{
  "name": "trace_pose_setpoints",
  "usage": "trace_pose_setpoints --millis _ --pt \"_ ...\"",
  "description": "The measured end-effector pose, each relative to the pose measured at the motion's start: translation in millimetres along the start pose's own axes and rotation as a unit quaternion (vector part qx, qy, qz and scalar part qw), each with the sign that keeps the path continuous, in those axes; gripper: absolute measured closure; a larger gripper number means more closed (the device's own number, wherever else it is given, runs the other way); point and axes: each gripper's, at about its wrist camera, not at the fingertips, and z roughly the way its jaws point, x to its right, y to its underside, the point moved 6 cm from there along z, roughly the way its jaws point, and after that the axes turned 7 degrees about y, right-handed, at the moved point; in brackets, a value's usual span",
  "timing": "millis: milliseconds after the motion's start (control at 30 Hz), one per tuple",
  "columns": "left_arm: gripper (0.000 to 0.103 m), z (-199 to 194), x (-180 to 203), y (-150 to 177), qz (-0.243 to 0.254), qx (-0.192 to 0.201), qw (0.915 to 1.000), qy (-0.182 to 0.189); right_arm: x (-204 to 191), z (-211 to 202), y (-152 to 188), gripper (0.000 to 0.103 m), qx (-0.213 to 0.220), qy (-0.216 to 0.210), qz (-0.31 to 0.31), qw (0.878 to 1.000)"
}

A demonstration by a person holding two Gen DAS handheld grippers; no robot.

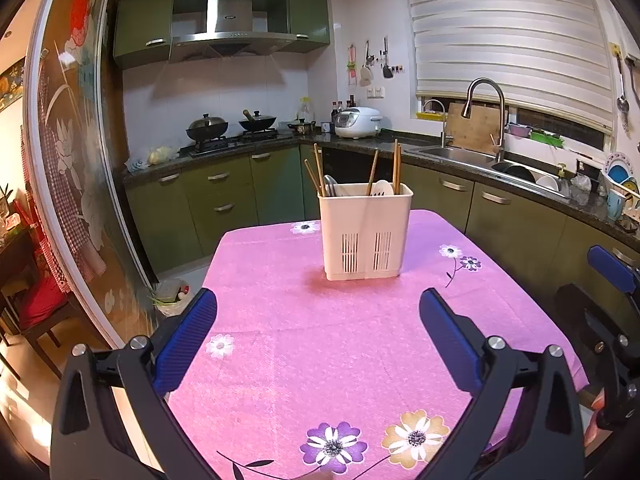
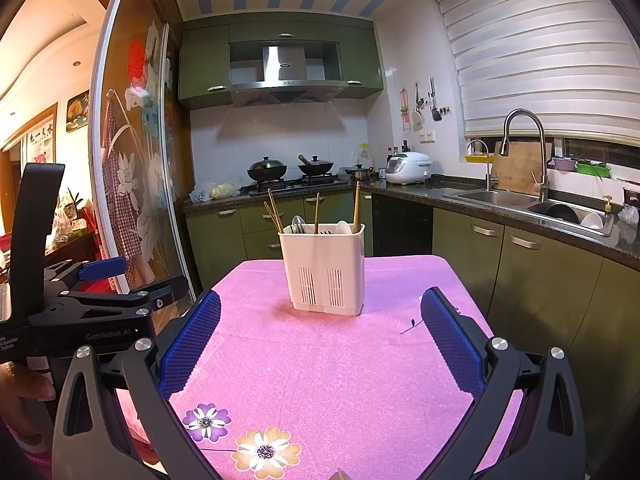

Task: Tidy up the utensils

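Observation:
A cream plastic utensil holder (image 1: pixel 365 232) stands upright near the far end of a table with a pink flowered cloth (image 1: pixel 320 360). It holds several wooden chopsticks (image 1: pixel 319 168) and spoons (image 1: pixel 382 188). It also shows in the right wrist view (image 2: pixel 323 268), with chopsticks (image 2: pixel 274 212) sticking out. My left gripper (image 1: pixel 318 312) is open and empty, above the cloth, short of the holder. My right gripper (image 2: pixel 320 316) is open and empty, also short of the holder. The right gripper shows at the right edge of the left view (image 1: pixel 612 268), and the left gripper at the left of the right view (image 2: pixel 104 268).
Green kitchen cabinets and a dark counter run behind the table, with a stove and woks (image 1: pixel 230 126), a rice cooker (image 1: pixel 358 122) and a sink with a tall tap (image 1: pixel 486 116). A glass sliding door (image 1: pixel 76 160) stands at the left. A bin (image 1: pixel 170 296) sits on the floor by the table's left corner.

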Motion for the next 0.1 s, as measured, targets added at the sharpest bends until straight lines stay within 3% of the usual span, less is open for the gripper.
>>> trace_pose_setpoints --millis 100 --pt "0.007 3.1 1.1 1.1 0.000 -0.007 1.0000 0.001 0.4 0.2 -0.2 0.004 -0.001 0.000 0.000 1.000"
